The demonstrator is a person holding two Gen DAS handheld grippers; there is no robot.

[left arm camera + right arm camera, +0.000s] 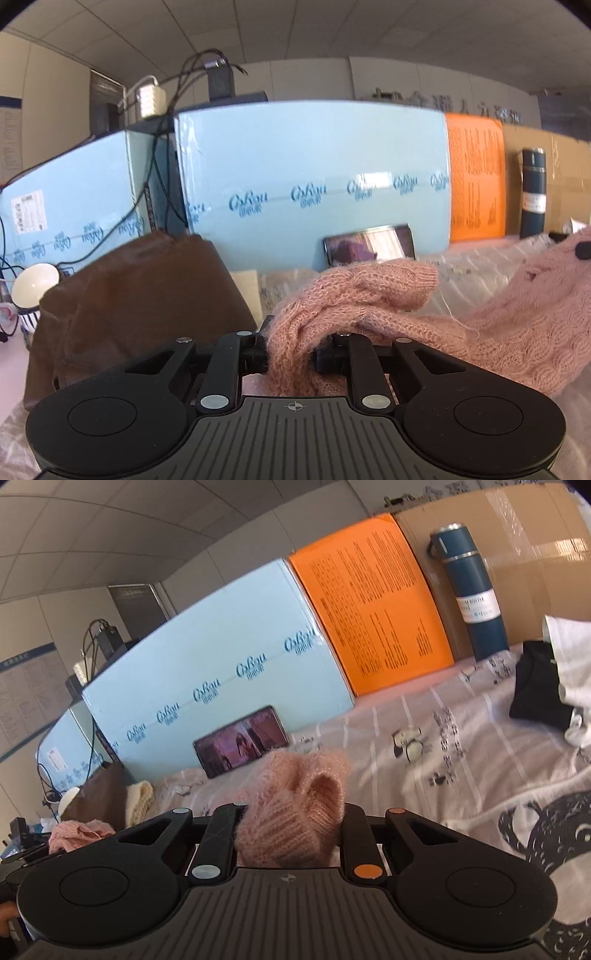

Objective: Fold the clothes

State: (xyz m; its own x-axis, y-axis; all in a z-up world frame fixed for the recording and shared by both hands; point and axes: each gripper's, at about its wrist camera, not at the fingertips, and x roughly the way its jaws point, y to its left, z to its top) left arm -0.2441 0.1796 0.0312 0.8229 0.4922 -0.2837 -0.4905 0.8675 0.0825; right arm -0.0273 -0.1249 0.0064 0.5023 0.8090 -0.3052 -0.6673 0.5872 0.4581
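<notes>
Pink knit sweater [517, 317] lies across the printed bedsheet [461, 738], with each tool clamped on a sleeve. Left tool [290, 356] pinches a bunched fold of sleeve; right tool [288, 834] grips a ribbed cuff (its opening faces the camera). A phone [242, 740] leans against the light-blue box [221, 657] behind, a brown bag [136, 306] at left.
</notes>
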